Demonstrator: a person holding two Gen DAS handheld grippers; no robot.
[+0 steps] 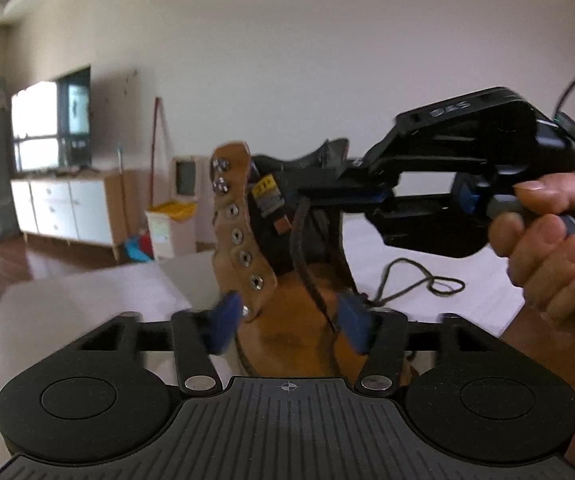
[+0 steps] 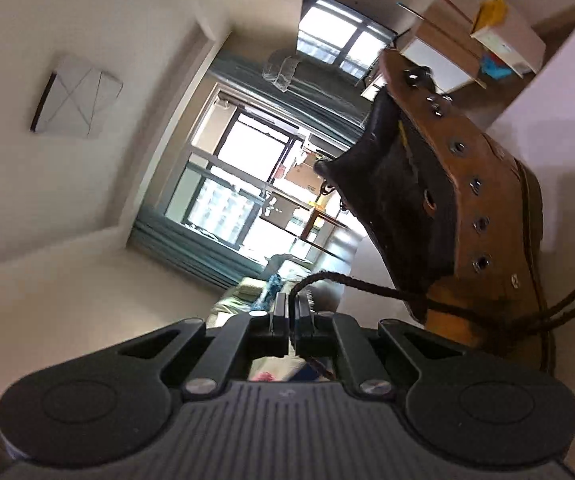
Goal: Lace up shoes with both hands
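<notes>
A brown leather boot (image 1: 243, 216) stands on the table, its eyelet flap facing me in the left wrist view. My left gripper (image 1: 287, 320) is open, its blue pads (image 1: 223, 320) straddling the boot's lower front, the left pad close to the lowest eyelet. A dark lace (image 1: 311, 280) runs up from the boot to my right gripper (image 1: 311, 196), which reaches in from the right above the tongue. In the right wrist view the right gripper (image 2: 291, 312) is shut on the lace (image 2: 347, 280), which stretches to the boot (image 2: 479, 200). Several eyelets on the flap are unlaced.
A person's hand (image 1: 547, 240) holds the right gripper's handle. Loose lace (image 1: 439, 284) lies coiled on the white table (image 1: 87, 300). Behind are a white cabinet (image 1: 59, 204) with a TV, a bin (image 1: 171, 228) and a broom. A window (image 2: 247, 184) shows beyond.
</notes>
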